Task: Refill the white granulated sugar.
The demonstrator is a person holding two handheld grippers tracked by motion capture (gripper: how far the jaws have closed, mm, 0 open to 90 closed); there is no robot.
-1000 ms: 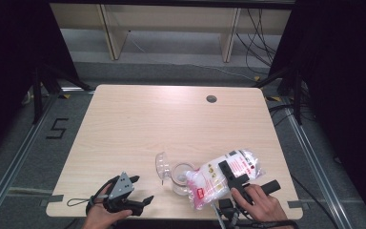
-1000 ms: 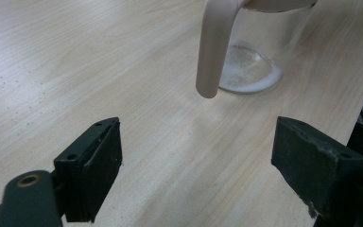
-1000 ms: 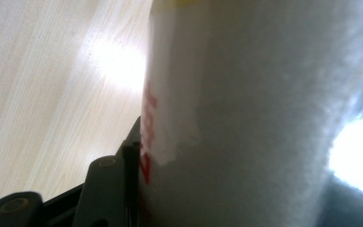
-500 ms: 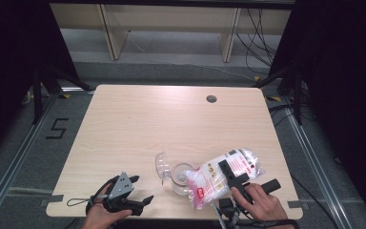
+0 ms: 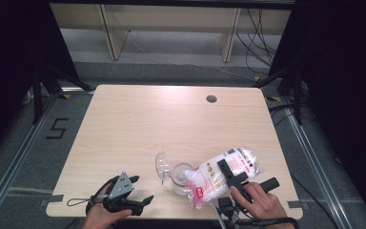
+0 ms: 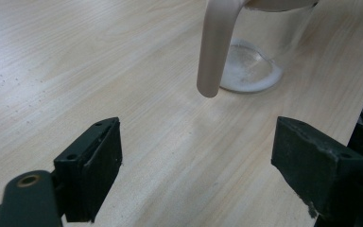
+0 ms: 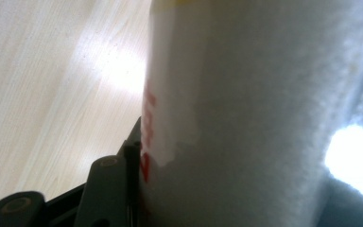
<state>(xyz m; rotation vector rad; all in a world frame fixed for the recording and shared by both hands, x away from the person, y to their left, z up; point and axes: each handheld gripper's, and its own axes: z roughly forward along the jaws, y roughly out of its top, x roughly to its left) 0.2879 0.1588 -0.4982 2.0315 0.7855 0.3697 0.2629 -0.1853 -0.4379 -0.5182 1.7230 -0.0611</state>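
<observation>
The right gripper (image 5: 229, 172) pinches a white powder bag (image 5: 221, 172), seemingly tipped leftward over the clear jug (image 5: 181, 175); the left gripper (image 5: 136, 191), jaws spread, waits near-left.

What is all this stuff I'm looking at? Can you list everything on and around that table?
Table: one, light wood, middle of the high view, with a dark round hole near its far edge.
Clear jar: one, see-through, near edge of the table, a little white powder at its bottom; clear lid open toward the left.
Bag: one, white with red print, tilted over the jar's mouth.
Shelf unit: one, pale wood, on the floor behind the table.
Cables: several, dark, far right on the floor.
Left gripper: one, black, near left corner, jaws open, holding nothing.
Right gripper: one, black, jaws clamped on the bag.
</observation>
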